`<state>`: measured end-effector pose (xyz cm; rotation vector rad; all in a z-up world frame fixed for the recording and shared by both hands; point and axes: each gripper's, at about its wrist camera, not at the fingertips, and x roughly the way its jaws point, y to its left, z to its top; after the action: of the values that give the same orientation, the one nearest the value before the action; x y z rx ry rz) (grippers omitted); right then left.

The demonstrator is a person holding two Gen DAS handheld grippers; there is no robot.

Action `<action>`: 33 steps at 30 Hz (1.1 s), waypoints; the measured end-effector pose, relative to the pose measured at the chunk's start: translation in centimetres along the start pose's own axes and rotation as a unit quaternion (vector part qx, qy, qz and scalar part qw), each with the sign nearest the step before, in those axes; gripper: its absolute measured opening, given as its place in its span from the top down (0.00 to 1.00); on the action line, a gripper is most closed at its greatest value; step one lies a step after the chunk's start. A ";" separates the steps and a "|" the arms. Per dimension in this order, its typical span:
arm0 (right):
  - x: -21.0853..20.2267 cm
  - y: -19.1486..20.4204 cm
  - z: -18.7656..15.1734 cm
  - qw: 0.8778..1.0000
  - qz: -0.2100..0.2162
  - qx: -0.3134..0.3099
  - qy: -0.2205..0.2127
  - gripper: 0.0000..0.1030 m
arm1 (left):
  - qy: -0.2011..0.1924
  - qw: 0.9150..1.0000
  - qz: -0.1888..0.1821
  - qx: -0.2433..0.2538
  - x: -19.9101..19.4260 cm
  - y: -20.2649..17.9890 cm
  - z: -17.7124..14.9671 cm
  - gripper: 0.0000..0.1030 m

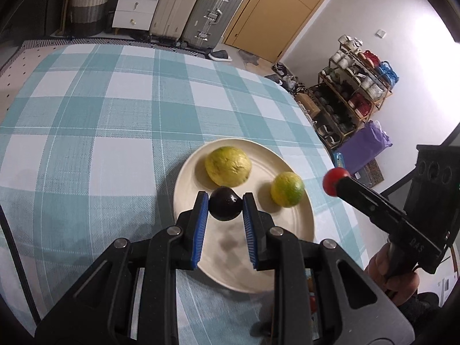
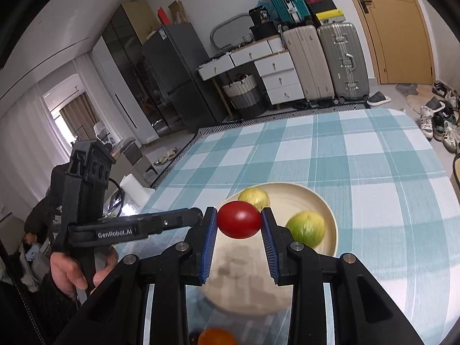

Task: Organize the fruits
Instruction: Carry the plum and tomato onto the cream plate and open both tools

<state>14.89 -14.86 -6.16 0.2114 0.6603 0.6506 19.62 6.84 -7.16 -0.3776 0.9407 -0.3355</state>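
- In the left wrist view, my left gripper (image 1: 225, 207) has a dark fruit (image 1: 224, 203) between its blue pads (image 1: 201, 224). Both pads seem to touch it, so I judge that it is clenched on the fruit, a little below the centre of the frame.
- The dark fruit hangs over the cream plate (image 1: 299, 230), or perhaps already rests on it; I cannot tell which.
- In the right wrist view, my right gripper (image 2: 239, 223) grips a small red tomato (image 2: 239, 223) firmly between its two pads, near the middle of the frame and over the left part of the plate (image 2: 330, 215).
- Two fruits already lie on the plate: a bigger yellow one (image 1: 228, 166) toward the top of the plate in the left view, and a smaller yellow-green one (image 1: 287, 189) at its right side. They are apart from each other.
- At the bottom edge of the right wrist view, an orange fruit (image 2: 216, 337) shows behind my gripper, outside the plate. It is partly hidden.
- My judgement: the task is about half done. Two fruits are placed, two are in my grippers and close to the plate, and at least the orange one is left.
- The checked tablecloth (image 1: 100, 129) has no other fruit on the part I can see.
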 end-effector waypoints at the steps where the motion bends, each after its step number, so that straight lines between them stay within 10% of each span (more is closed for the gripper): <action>1: 0.6 -0.3 0.4 1.000 -0.002 0.003 0.005 0.69 | 0.001 1.000 -0.001 -0.002 0.3 0.1 0.3 0.79; 33: 10.9 -4.4 2.9 0.995 -0.051 0.038 0.079 0.69 | 0.028 1.000 0.005 0.009 5.3 1.4 2.1 0.79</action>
<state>25.48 -11.51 -11.07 0.1956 0.8433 0.5476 24.41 6.08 -10.48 -0.3483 0.9927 -0.3465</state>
